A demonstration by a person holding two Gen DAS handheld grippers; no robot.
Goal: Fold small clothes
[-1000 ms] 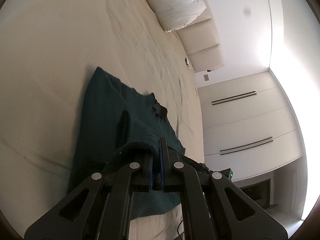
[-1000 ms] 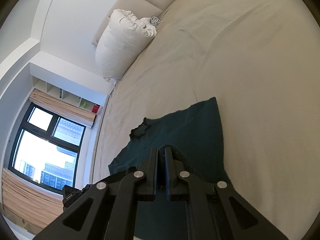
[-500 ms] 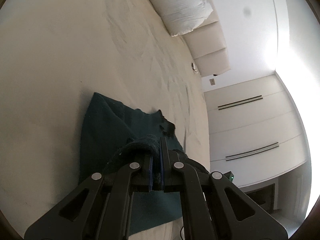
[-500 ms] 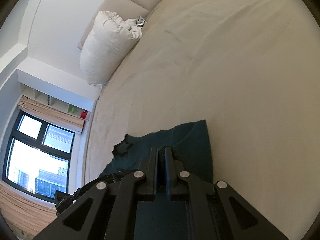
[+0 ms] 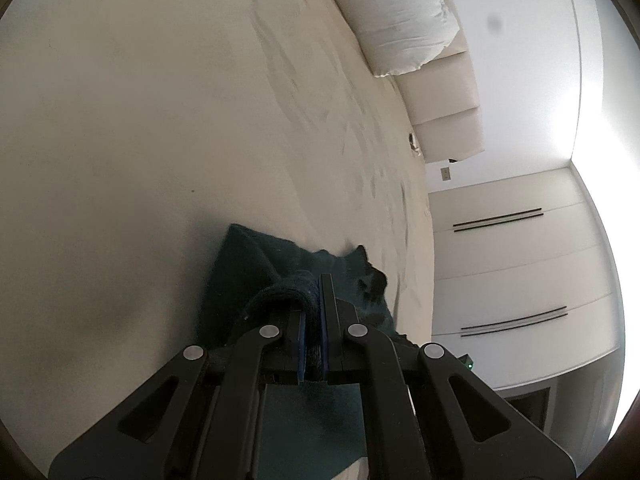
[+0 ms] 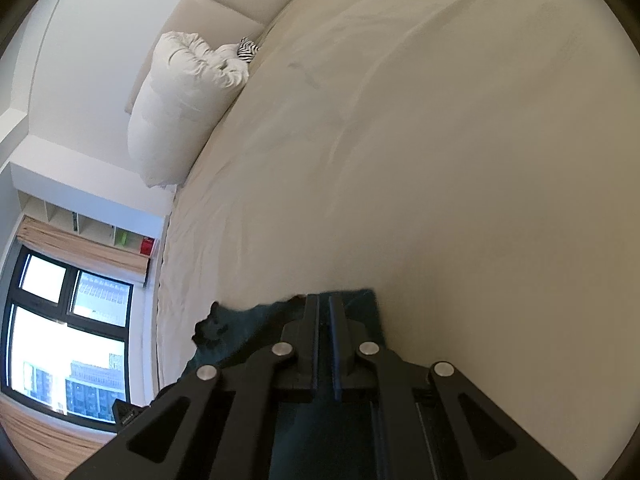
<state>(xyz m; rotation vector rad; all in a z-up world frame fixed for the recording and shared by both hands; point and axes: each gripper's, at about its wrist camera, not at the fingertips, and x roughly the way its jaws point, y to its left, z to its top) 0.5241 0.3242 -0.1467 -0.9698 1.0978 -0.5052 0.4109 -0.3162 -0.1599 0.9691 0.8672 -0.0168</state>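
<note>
One dark green cloth (image 5: 256, 268) lies on the big cream bed (image 5: 140, 120). One white pillow (image 5: 396, 20) sits far away at the top. There are two claws. The left claw (image 5: 313, 292) pinches a thick fold of the cloth tight. The right claw (image 6: 324, 308) is almost closed over the cloth's edge, squeezing it.

Stretching across both views: a cream bedsheet (image 6: 460, 168), lightly creased. Leaning at the far end against a padded beige headboard (image 5: 452, 96): a plump white pillow (image 6: 180, 104). Glowing brightly at the near left of the right view: a dark-framed window (image 6: 64, 344), beneath open wall shelves (image 6: 96, 228). Standing along the right of the left view: pale wardrobe doors (image 5: 516, 280) with dark bar handles, daylight washing over the white wall (image 5: 520, 60).
</note>
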